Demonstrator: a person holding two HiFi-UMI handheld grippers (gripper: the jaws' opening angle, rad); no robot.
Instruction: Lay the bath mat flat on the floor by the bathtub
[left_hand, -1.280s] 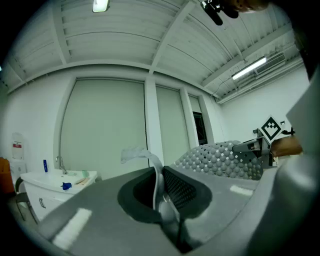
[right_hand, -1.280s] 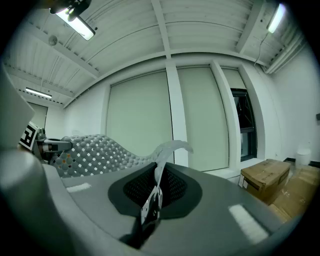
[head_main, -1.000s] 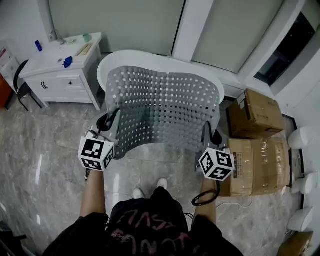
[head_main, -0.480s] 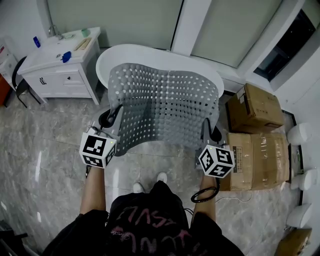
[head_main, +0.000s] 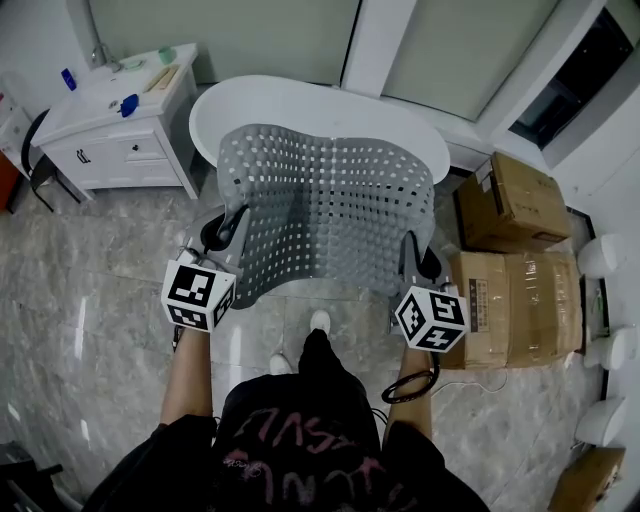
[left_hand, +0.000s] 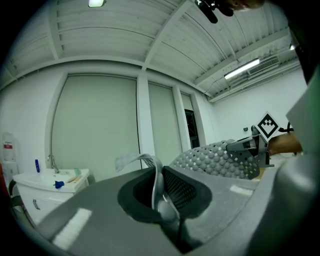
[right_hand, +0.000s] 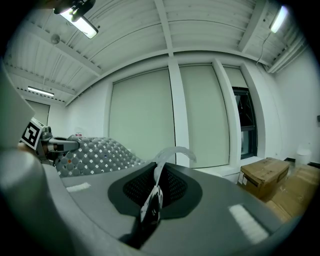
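Both grippers have sunk a little with the bath mat (head_main: 330, 215) since the earlier frame, and one shoe (head_main: 319, 321) has stepped forward under it. I have the left gripper (head_main: 222, 232) and the right gripper (head_main: 420, 262) each pinched shut on a near corner of the mat, which hangs spread in the air between me and the bathtub (head_main: 300, 105). I judge this the lowering step: next I must bring both ends down evenly onto the floor (head_main: 100, 280) beside the tub, then let go. Its long axis runs left to right along the tub, and its far edge possibly overhangs the rim; the steep view leaves that unsure.
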